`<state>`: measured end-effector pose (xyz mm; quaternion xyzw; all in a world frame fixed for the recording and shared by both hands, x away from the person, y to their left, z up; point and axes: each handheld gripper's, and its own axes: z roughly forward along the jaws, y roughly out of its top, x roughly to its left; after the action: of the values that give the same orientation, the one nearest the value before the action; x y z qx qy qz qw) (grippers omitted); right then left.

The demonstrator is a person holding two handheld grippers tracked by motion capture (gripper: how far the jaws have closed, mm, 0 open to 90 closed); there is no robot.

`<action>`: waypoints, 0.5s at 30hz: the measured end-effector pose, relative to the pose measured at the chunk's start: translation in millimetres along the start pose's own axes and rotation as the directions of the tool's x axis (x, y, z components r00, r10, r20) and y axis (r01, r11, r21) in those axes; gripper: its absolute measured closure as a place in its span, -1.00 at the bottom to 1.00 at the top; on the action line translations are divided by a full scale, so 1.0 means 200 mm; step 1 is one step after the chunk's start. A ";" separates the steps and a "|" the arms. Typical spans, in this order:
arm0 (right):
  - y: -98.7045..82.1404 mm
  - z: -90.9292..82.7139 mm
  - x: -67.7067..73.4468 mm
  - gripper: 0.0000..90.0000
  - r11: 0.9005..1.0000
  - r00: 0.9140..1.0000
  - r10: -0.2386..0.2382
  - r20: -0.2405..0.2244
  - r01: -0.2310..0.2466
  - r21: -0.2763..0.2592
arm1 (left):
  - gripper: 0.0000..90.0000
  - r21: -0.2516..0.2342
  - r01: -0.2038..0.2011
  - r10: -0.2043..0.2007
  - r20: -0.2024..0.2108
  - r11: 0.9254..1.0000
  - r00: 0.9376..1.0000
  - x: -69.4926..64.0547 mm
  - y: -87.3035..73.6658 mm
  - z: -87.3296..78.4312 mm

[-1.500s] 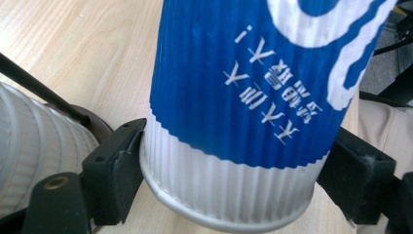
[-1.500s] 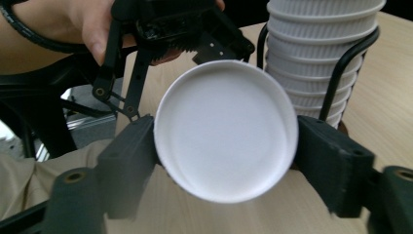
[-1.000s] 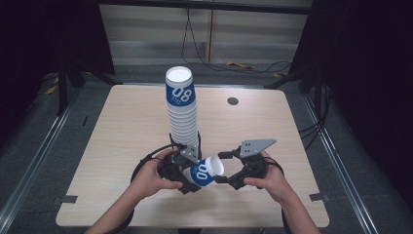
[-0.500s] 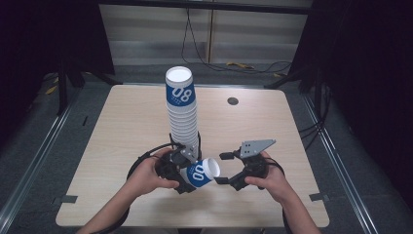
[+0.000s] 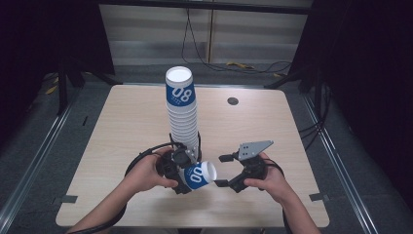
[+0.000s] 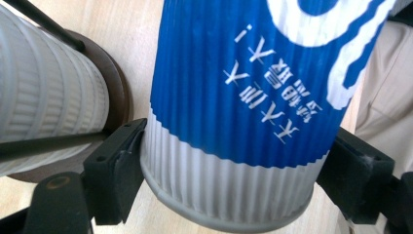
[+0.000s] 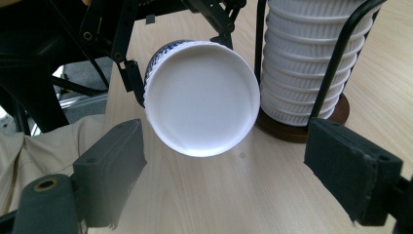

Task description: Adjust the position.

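Presently the left gripper (image 5: pixel 181 171) is clamped on a single paper cup (image 5: pixel 198 174): in the left gripper view both black pads press the ribbed white band near the cup's (image 6: pixel 243 112) narrow end. The cup lies on its side above the table (image 5: pixel 122 131), close to the near edge, its long axis level and roughly along that edge, its wide end turned toward the right gripper (image 5: pixel 221 170). That gripper stands wide with nothing between its jaws; they have just been opening. In the right gripper view the cup's (image 7: pixel 202 97) round white end faces the camera, just ahead of the parted pads (image 7: pixel 114 170), apart from them.

Writing: the cup carries white "00" on a blue band in the high view; the left gripper view shows a row of small white characters on the blue, too tilted to read with certainty.

Just beyond the left gripper, near the table's middle, a tall stack of nested ribbed cups (image 5: pixel 182 117) stands upright on a dark round base (image 7: pixel 302 127) within a black wire holder (image 7: pixel 341 53). The top cup of the stack reads "08" on blue. A small dark disc (image 5: pixel 233 101) lies toward the far right corner.
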<state>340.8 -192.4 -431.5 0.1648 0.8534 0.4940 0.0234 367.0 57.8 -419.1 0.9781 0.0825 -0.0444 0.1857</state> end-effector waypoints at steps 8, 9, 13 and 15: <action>0.00 0.02 0.01 -0.68 1.000 1.000 -0.006 -0.005 0.006 0.012 | -0.59 0.060 -0.001 0.001 -0.008 0.998 1.000 -0.01 0.02 -0.01; 0.00 0.02 0.01 -0.68 1.000 1.000 -0.005 -0.006 0.005 0.014 | -0.59 0.069 -0.004 0.005 -0.008 0.998 1.000 -0.01 0.02 -0.01; 0.01 0.02 0.01 -0.68 1.000 1.000 -0.009 -0.006 0.009 0.023 | -0.59 0.078 -0.003 0.004 -0.007 0.997 1.000 -0.01 0.03 -0.01; 0.01 0.02 0.01 -0.68 1.000 1.000 -0.008 -0.006 0.008 0.025 | -0.59 0.096 -0.011 0.011 -0.008 0.995 1.000 -0.01 0.03 -0.02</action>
<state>339.8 -187.3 -432.3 0.1602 0.8601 0.4838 0.0210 367.2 52.5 -413.4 0.9865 0.0757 -0.0430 0.1384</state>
